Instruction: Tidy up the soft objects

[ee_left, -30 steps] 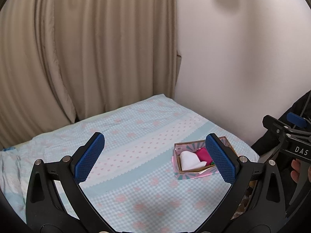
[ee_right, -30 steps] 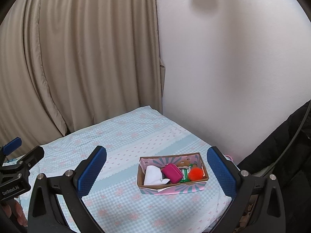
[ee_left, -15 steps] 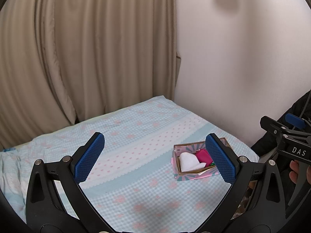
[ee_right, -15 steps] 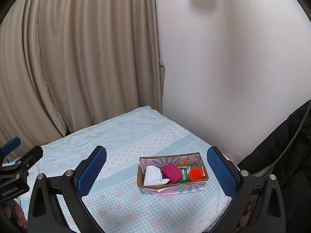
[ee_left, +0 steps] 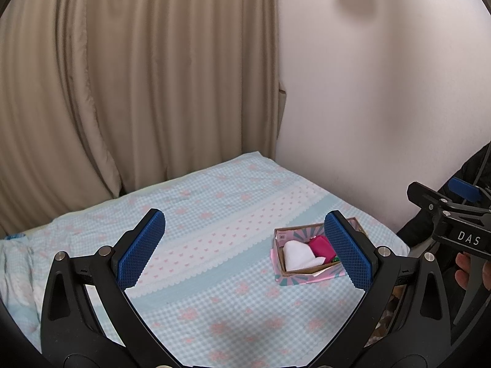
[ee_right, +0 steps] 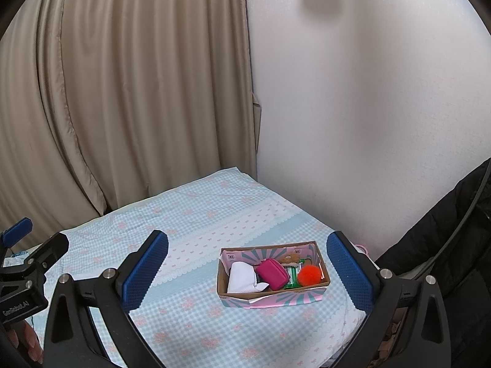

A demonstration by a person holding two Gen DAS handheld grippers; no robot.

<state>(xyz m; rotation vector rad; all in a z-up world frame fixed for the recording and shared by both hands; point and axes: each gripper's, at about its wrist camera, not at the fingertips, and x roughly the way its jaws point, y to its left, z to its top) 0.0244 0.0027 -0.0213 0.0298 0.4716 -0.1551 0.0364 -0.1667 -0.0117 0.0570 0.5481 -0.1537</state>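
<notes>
A small cardboard box (ee_right: pixel 307 296) with pink and teal sides sits near the right edge of a bed. It holds a white cloth (ee_right: pixel 242 280), a magenta pouch (ee_right: pixel 273 273), an orange pom-pom (ee_right: pixel 308 275), a green item and a brown toy. The box also shows in the left wrist view (ee_left: pixel 302 277), partly behind a blue pad. My left gripper (ee_left: pixel 244 251) and my right gripper (ee_right: pixel 248 271) are both open and empty, held well above and short of the box.
The bed has a light blue checked sheet (ee_right: pixel 196 220) with pink flowers. Beige curtains (ee_right: pixel 122 92) hang behind it and a white wall (ee_right: pixel 368 122) runs along its right side. A dark jacket (ee_right: pixel 445 230) is at the far right.
Both views have drifted slightly; the box sits a little lower and nearer in the right wrist view. Both grippers stay open.
</notes>
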